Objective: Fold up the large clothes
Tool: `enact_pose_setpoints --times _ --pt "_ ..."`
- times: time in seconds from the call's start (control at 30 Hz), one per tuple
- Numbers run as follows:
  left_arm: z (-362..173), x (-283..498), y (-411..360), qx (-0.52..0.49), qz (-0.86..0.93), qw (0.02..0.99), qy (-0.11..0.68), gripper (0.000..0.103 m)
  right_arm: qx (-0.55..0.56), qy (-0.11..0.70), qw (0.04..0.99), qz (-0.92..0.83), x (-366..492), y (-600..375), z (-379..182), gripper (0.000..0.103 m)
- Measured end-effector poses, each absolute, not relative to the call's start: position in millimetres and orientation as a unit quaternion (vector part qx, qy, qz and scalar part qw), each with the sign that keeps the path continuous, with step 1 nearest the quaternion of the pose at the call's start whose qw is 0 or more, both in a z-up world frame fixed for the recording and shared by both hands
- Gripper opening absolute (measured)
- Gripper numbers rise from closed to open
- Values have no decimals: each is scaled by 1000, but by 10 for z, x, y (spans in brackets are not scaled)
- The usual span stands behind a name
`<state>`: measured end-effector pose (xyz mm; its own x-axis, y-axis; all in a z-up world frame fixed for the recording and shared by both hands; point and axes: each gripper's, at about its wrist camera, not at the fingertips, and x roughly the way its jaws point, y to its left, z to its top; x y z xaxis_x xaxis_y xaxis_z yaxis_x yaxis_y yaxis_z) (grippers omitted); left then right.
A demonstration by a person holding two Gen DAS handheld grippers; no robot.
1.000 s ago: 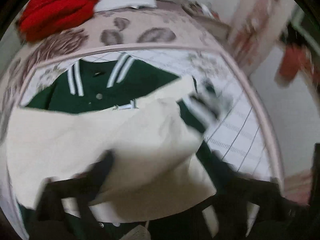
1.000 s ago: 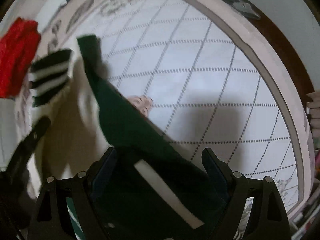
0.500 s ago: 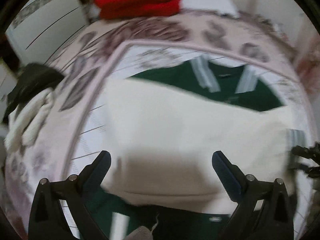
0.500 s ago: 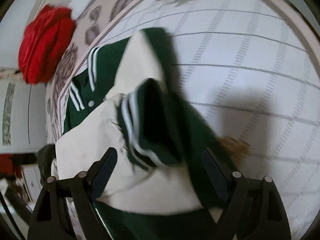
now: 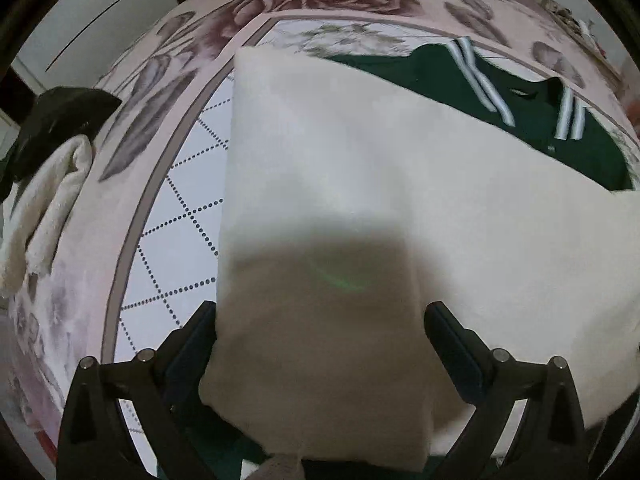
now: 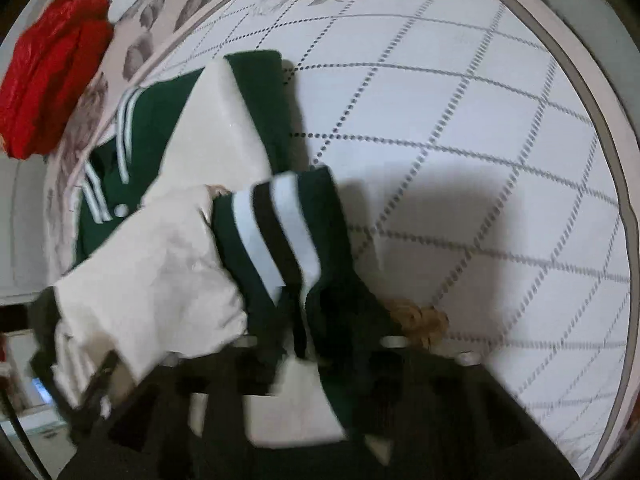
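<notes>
On the far left of your left wrist view, a black item (image 5: 60, 116) rests on a cream towel (image 5: 44, 208) at the edge of the bed (image 5: 120, 184), whose pink floral border frames a white panel quilted with dotted diamonds (image 5: 180, 216); a white cabinet front (image 5: 92, 20) stands beyond it. The jacket (image 5: 400, 208) lies on the bed, its cream sleeve spread across the middle of the view and its green body with white-striped collar (image 5: 488, 80) showing at upper right. Your left tongs (image 5: 320, 332) stand wide, with both fingers (image 5: 192, 344) flanking the near edge of the cream sleeve; the cloth passes between them, and no grip on it is visible. In your right wrist view, a red bundle (image 6: 48, 80) sits at upper left on the floral border, with the jacket (image 6: 168, 248) just right of it and the quilted bed panel (image 6: 460, 140) filling the right side. The green cuff with white and black stripes (image 6: 276, 224) is bunched over the cream sleeve. Your right tongs (image 6: 316, 360) are blurred; green fabric runs down into them, but you cannot tell how far they are open. A small tan fuzzy object (image 6: 420, 316) lies just beside them.
</notes>
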<state>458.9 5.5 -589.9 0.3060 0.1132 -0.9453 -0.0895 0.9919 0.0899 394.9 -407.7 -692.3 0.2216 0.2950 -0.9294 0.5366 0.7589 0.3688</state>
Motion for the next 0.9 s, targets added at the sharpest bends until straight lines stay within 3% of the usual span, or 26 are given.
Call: enact_pose_setpoints --times 0.13,0.33,0.43,0.47,0.63,0.77,0.83,0.9 --pt "-5619 4255 27 0 34 814 579 103 332 627 697 -105 3329 -4233 -6768 63" --pt "-5444 3572 -96 23 -1 801 598 103 284 703 642 -112 2364 -4134 -7325 67" --pt "-5475 3225 -129 54 -9 794 606 103 297 691 648 -121 1983 -4016 -7470 17" --pt "-5479 3153 -146 61 -9 792 608 103 311 681 650 -131 1868 -3974 -7446 13" --pt "-5464 2813 121 74 -2 781 620 103 389 676 611 -136 1329 -3490 -7421 10" --pt "-5368 2637 452 106 14 788 606 103 497 683 534 -32 928 -2761 -7506 11" --pt "-5423 2585 530 125 19 786 606 103 477 717 507 -31 783 -2579 -7524 17" --pt "-5524 2541 556 140 20 783 606 103 438 716 541 -56 727 -2601 -7372 21"
